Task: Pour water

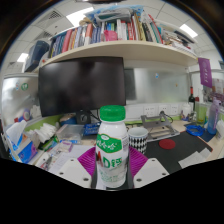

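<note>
Because it stands upright and centred between the fingers, the small white plastic bottle with a green screw cap and green label (112, 148) looks set up for a side grip around its body, which a pour would need. The hand-held gripper (112, 180) sits low around the bottle's lower half, but its fingers are lost in shadow, so I cannot tell whether they press on the bottle or merely flank it. The cap is on, so I judge that no water can leave until it comes off.

Just beyond the bottle, slightly to its right, stands a cup with a black-and-white chequered pattern (138, 138), probably the vessel meant to receive the water; it is near, which keeps the pour short. Around them the cluttered worktop (170, 150) carries papers and small items. Behind rises a dark computer monitor (82, 85), under a shelf of books (105, 35).
</note>
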